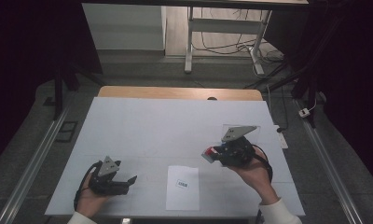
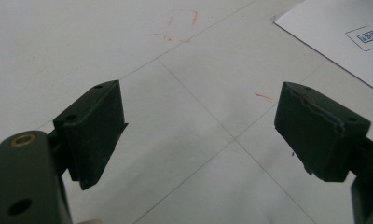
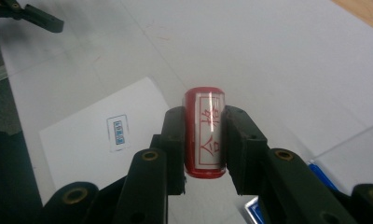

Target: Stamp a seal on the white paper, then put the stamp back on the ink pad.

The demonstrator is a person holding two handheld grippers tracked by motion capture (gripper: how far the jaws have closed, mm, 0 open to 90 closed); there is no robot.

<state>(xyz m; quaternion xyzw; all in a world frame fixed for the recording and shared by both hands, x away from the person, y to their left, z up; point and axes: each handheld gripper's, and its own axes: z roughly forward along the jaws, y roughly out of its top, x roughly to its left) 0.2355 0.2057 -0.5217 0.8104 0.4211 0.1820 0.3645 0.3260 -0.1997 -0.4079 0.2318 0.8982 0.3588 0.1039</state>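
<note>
My right gripper (image 3: 204, 140) is shut on a red stamp (image 3: 204, 135) with a white label bearing red characters; both pads press its sides. In the high view the right gripper (image 1: 212, 154) hovers above the table's right half with the red stamp (image 1: 208, 154) at its tip, pointing left. A white paper sheet (image 1: 183, 187) with a small blue-framed box (image 1: 183, 184) lies at the front middle; the sheet (image 3: 96, 140) also lies below the stamp. My left gripper (image 1: 131, 179) rests at the front left, open, with nothing between its jaws (image 2: 198, 126).
A white mat (image 1: 175, 126) covers the table, with wood showing at the far edge (image 1: 180, 93). Faint red marks (image 2: 182, 28) dot the mat. A blue item (image 3: 322, 175) lies by the right gripper. Desk legs and cables (image 1: 222, 46) stand beyond the table.
</note>
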